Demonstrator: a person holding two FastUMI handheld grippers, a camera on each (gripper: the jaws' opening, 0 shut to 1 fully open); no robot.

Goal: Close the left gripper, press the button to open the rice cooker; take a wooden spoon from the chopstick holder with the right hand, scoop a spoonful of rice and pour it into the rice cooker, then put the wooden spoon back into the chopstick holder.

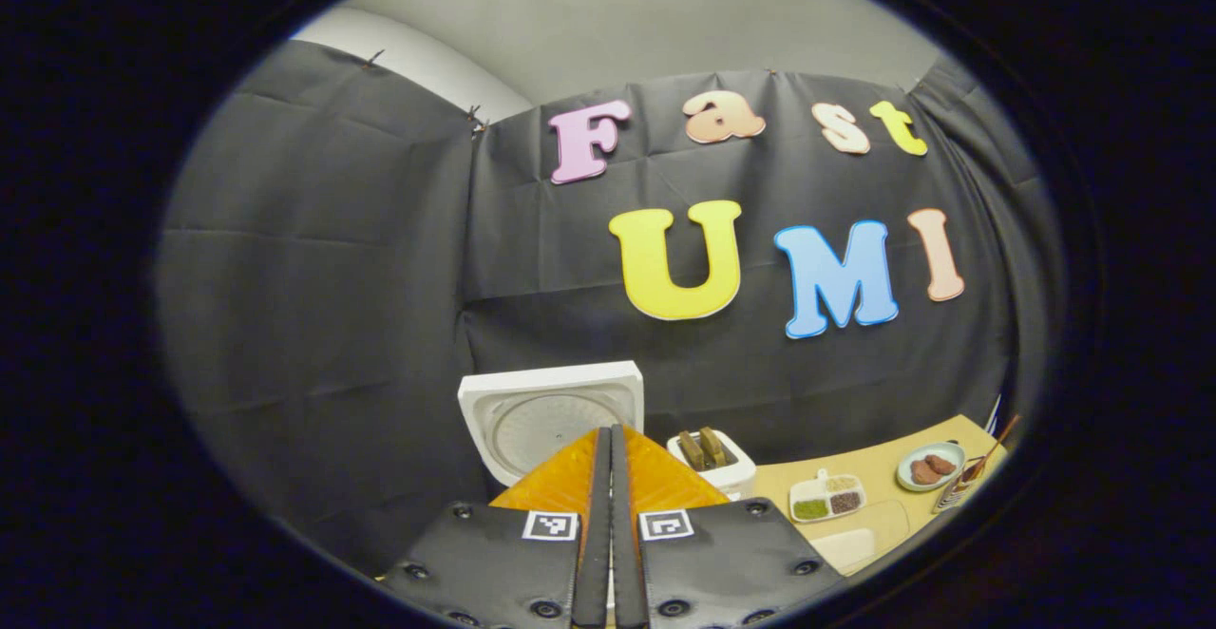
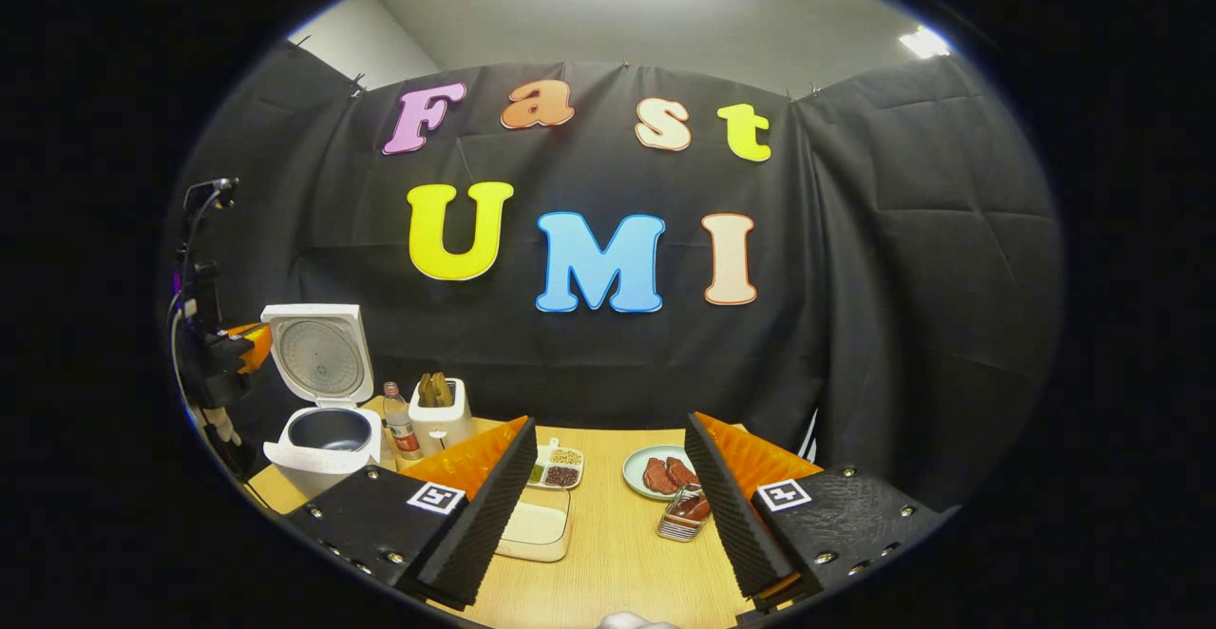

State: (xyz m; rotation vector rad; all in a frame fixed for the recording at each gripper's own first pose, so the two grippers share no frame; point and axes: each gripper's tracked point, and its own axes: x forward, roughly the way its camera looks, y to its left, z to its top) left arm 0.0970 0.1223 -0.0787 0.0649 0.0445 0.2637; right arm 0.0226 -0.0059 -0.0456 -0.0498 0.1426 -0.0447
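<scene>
The white rice cooker (image 2: 323,439) stands open at the table's left end, its lid (image 1: 551,415) upright and the dark pot bare. My left gripper (image 1: 611,431) is shut with nothing between its fingers and points at the raised lid. From the right gripper view, the left gripper (image 2: 255,344) hangs just left of the lid, above the table. My right gripper (image 2: 609,420) is open and empty over the table's middle. The chopstick holder (image 2: 686,515) sits just inside its right finger, partly hidden. Thin wooden handles (image 1: 993,444) stick up from the holder (image 1: 958,494). A white rice box (image 2: 537,524) lies by the left finger.
A toaster (image 2: 439,420) with bread and a small bottle (image 2: 399,429) stand right of the cooker. A divided dish of grains (image 2: 556,467) and a plate of meat slices (image 2: 660,472) lie mid-table. A stand with cables (image 2: 195,287) rises at the far left.
</scene>
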